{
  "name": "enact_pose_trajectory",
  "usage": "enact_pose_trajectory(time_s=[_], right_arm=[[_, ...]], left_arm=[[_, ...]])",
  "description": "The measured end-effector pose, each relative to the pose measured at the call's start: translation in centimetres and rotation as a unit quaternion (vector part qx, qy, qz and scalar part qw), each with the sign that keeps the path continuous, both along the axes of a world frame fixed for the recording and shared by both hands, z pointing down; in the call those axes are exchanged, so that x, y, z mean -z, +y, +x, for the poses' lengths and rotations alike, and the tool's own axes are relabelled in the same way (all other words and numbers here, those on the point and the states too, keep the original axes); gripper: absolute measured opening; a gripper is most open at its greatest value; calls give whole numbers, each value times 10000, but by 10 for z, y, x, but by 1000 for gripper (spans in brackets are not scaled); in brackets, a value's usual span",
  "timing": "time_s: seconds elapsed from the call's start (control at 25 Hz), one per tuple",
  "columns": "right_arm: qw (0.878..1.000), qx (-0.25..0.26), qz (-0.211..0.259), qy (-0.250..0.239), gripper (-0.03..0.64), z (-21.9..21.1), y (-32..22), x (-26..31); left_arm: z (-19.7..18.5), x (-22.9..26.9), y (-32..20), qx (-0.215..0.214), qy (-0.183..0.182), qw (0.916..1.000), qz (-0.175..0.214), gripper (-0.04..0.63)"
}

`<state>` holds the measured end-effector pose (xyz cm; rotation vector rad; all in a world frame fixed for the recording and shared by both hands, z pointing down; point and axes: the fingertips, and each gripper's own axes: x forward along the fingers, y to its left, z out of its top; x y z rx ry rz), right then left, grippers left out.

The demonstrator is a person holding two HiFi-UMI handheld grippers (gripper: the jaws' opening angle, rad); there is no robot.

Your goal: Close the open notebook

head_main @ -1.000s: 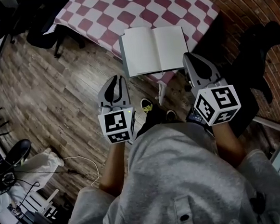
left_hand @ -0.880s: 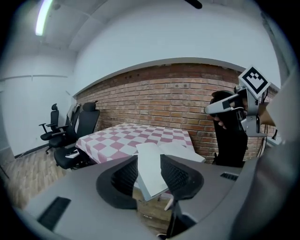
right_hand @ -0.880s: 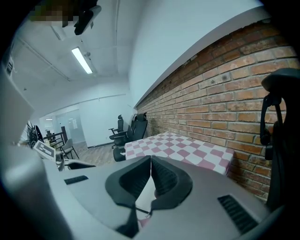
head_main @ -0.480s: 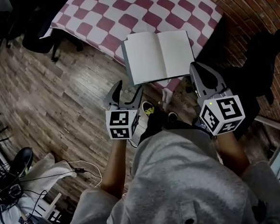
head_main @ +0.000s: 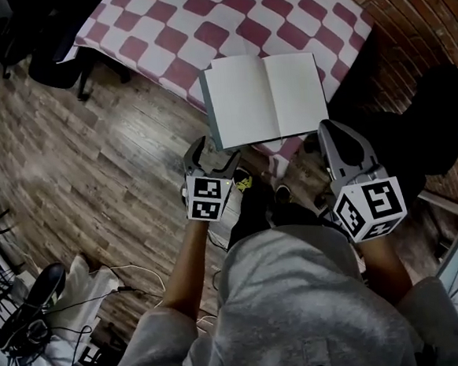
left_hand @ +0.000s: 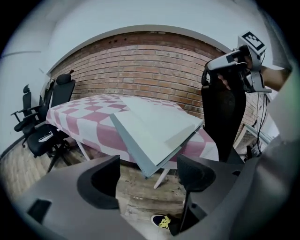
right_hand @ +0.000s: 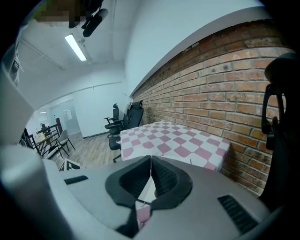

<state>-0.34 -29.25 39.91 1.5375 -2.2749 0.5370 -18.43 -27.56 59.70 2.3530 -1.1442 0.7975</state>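
The open notebook [head_main: 263,98] lies with blank white pages up on the near edge of a red-and-white checkered table [head_main: 169,25], with its front part hanging over the edge. In the left gripper view the notebook [left_hand: 154,129] is just ahead and slightly above. My left gripper [head_main: 209,154] hangs below the notebook's near left corner. Its jaws have just been opening and stand wide with nothing between them [left_hand: 147,176]. My right gripper [head_main: 337,134] is by the near right corner, shut and empty [right_hand: 150,173].
A brick wall [left_hand: 154,65] runs behind the table. Black office chairs [left_hand: 51,117] stand at the table's far left, and a tall black chair back [left_hand: 225,117] stands close on the right. Below are the wooden floor [head_main: 92,149], my shoe [head_main: 241,181], and cables and bags [head_main: 34,312].
The left gripper's jaws went from shut to wide open while it sank lower, toward the notebook's near left corner. The right gripper dropped slightly and stayed shut.
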Motion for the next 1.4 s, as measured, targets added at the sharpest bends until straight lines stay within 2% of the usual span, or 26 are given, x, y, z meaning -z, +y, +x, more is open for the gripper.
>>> enact_pose_trajectory(time_s=[0.28,0.4,0.6,0.76,0.8,1.08,1.4], right_arm=[[9998,-18,-149,89,25,-1,2,-15],[9998,-5,-153,145,25,-2,3,-16],[9998,-21,-130,126,25,-4,5,-14],[10000,-33,-46,80,25,-4,7,-9],[10000,-48,-21,67,25,-3,7,-7],[9994,-254,228,27,25,11,12,12],[9963,-694,509,19,26,52,21,35]], left_arm=[[1,-30,-5,88,141,9999,-50,364],[0,-29,-14,115,72,9998,176,364],[2,-9,-15,4,248,9978,615,349],[14,15,-12,-213,400,9939,1003,233],[15,19,-13,-243,382,9931,1079,222],[22,46,-19,-322,334,9901,1327,222],[38,78,-38,-322,450,9861,1569,222]])
